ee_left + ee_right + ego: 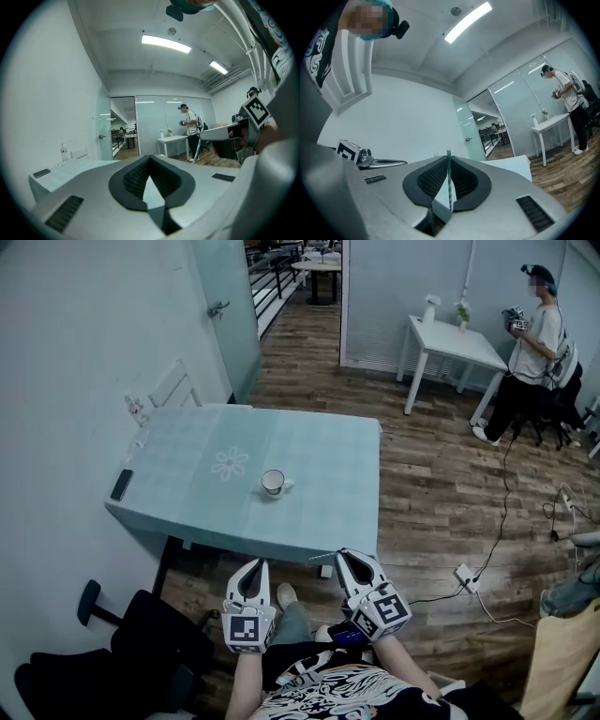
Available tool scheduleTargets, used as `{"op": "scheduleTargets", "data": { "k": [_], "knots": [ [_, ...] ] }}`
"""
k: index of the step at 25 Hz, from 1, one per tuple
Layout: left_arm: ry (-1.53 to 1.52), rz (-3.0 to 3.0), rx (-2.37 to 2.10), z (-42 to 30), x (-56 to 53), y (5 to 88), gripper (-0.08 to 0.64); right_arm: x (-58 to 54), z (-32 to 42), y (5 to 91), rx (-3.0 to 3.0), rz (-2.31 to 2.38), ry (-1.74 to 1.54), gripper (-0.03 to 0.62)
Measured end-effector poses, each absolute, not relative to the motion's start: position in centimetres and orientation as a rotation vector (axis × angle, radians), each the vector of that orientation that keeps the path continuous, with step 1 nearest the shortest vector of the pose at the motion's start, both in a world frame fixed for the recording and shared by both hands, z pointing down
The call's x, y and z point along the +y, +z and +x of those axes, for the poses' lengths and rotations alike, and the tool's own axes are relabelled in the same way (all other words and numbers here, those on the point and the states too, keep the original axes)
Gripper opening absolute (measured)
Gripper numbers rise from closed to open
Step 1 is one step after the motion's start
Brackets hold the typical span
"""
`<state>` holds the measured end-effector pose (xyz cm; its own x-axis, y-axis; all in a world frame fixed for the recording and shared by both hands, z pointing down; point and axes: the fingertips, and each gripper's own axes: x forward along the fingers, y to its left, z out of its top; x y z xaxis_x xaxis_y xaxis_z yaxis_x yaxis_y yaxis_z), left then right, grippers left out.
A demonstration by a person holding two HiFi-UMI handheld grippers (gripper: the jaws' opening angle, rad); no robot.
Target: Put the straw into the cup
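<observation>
A white cup stands upright near the front middle of the pale teal table. Both grippers hang below the table's front edge, close to my body and well short of the cup. My right gripper is shut on a thin green-and-white striped straw, which stands upright between its pads in the right gripper view. In the head view the straw shows as a thin line sticking out leftward from the tips. My left gripper is shut, its jaws meeting with nothing between them.
A dark phone lies at the table's left edge and a small bottle at its far left corner. A black office chair sits at lower left. A person stands by a white table at back right. Cables and a power strip lie on the floor.
</observation>
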<state>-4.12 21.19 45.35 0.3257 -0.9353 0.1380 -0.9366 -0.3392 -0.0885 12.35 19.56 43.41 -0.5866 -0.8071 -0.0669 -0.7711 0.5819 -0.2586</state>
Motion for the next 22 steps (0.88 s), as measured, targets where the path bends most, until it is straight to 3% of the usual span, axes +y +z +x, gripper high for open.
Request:
{"op": "scheduleTargets", "data": {
  "k": [22],
  "knots": [
    [0.242,2.571,-1.717,-6.8,7.9,46.9,0.005,7.0,9.9,45.3,2.635,-1.412,-0.347,0.014]
  ]
}}
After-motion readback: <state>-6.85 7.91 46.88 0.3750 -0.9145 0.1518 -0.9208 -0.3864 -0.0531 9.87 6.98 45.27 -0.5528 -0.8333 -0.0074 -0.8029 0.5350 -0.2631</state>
